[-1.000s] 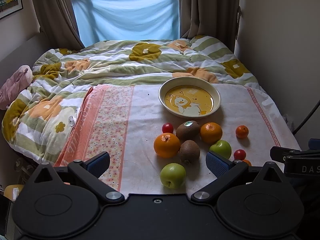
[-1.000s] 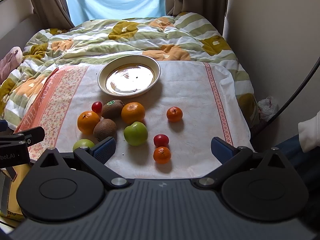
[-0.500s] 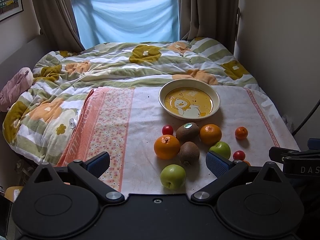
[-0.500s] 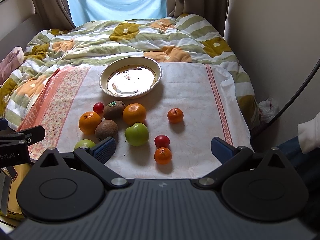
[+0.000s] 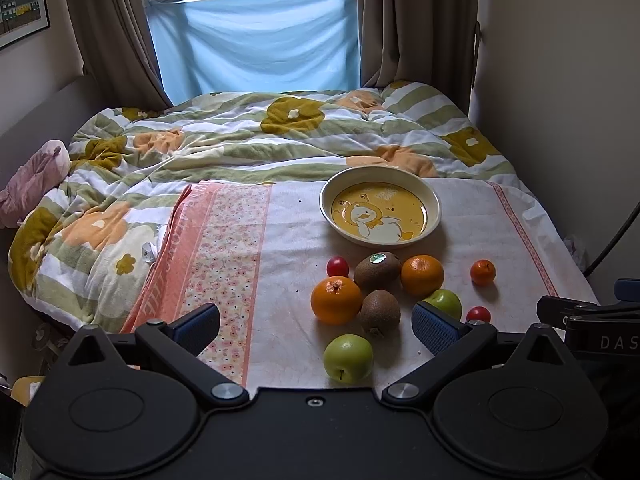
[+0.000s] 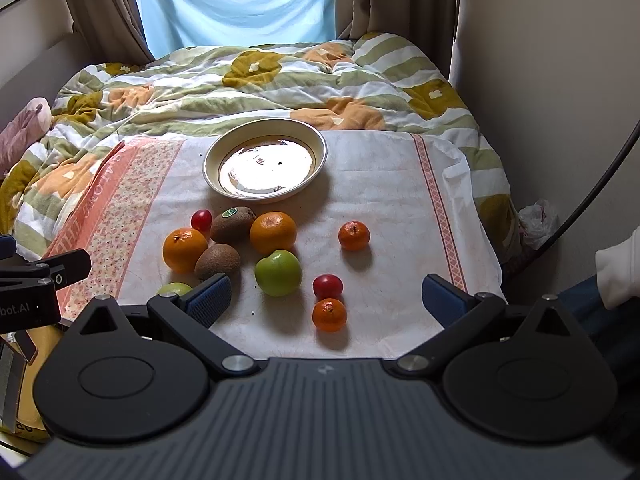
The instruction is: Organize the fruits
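Note:
A cream bowl (image 5: 434, 204) (image 6: 320, 148) with a yellow duck picture sits on a white cloth. In front of it lie loose fruits: two oranges (image 5: 336, 299) (image 6: 273, 232), two kiwis (image 5: 377, 271) (image 6: 217, 261), two green apples (image 5: 348, 358) (image 6: 278, 272), small red fruits (image 5: 337, 267) (image 6: 327, 286) and small tangerines (image 5: 483, 272) (image 6: 329, 314). My left gripper (image 5: 316, 324) is open and empty, above the near edge, just short of the near apple. My right gripper (image 6: 326, 294) is open and empty, held over the near small fruits.
The cloth (image 5: 280, 240) covers the foot of a bed with a flowered quilt (image 5: 240, 136). A wall (image 5: 560, 80) runs along the right, curtains and a window are at the back. A pink pillow (image 5: 32, 176) lies far left. Each gripper shows at the other view's edge.
Both views have tilted up a little, so the fruits and bowl sit lower in frame. Both grippers stay open and no fruit has moved.

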`<act>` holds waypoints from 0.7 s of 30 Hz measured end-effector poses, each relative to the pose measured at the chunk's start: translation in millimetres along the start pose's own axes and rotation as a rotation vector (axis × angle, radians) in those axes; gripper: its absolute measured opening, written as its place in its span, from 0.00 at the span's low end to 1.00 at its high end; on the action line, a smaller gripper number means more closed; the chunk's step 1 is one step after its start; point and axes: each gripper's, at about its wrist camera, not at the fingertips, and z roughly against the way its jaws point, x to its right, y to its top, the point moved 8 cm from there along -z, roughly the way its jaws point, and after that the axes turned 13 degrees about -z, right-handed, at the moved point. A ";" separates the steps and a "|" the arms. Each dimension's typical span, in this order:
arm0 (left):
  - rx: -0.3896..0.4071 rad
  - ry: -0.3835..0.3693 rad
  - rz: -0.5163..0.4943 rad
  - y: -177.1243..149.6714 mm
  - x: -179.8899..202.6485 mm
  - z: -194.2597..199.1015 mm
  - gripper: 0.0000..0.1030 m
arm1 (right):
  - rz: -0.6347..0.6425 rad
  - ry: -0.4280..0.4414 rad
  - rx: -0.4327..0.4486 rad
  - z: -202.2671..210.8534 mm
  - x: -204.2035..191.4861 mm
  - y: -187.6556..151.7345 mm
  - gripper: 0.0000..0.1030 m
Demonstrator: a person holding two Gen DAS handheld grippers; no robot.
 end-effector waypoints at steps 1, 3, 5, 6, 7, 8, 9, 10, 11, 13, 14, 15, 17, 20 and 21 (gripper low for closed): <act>0.001 0.001 -0.001 0.2 -0.3 0.5 1.00 | 0.000 -0.001 -0.003 -1.5 0.5 -0.8 1.00; 0.001 0.001 -0.005 1.2 -0.5 1.2 1.00 | -0.001 -0.001 -0.004 -1.6 0.6 -0.8 1.00; 0.002 0.000 -0.005 1.0 -0.5 1.2 1.00 | -0.001 0.000 -0.007 -0.6 0.0 0.0 1.00; 0.002 -0.002 -0.006 1.7 -0.9 1.8 1.00 | -0.001 -0.001 -0.008 -1.6 0.3 -0.5 1.00; 0.003 -0.009 -0.003 2.2 -0.6 2.8 1.00 | -0.004 -0.002 -0.011 -0.6 0.1 0.5 1.00; 0.005 -0.020 0.000 3.4 -0.9 3.6 1.00 | -0.008 -0.002 -0.012 0.7 0.2 1.3 1.00; 0.009 -0.036 0.002 5.0 -1.1 3.7 1.00 | -0.010 -0.002 -0.013 1.2 0.8 2.1 1.00; 0.011 -0.047 0.002 5.9 -1.6 3.5 1.00 | -0.009 -0.003 -0.015 1.2 1.1 2.6 1.00; 0.010 -0.058 0.001 6.9 -1.5 1.7 1.00 | -0.002 -0.007 -0.017 0.2 1.0 1.9 1.00; 0.004 -0.067 -0.008 6.9 -1.4 -3.2 1.00 | 0.020 -0.026 -0.034 -6.2 0.3 -3.8 1.00; 0.002 -0.066 -0.020 6.0 -1.0 -6.5 1.00 | 0.020 -0.024 -0.034 -8.4 -0.2 -6.1 1.00; 0.002 -0.062 -0.036 3.9 -0.5 -10.6 1.00 | 0.016 -0.017 -0.035 -10.7 -0.8 -8.0 1.00; -0.016 -0.067 -0.061 -2.3 1.9 -21.9 1.00 | 0.007 -0.002 -0.039 -17.9 -1.0 -12.8 1.00; -0.050 -0.107 -0.064 -17.1 6.8 -43.9 1.00 | 0.006 0.001 -0.029 -31.2 0.0 -16.8 1.00; -0.056 -0.126 -0.060 -22.3 8.9 -50.7 1.00 | 0.014 0.002 -0.021 -36.7 0.2 -17.7 1.00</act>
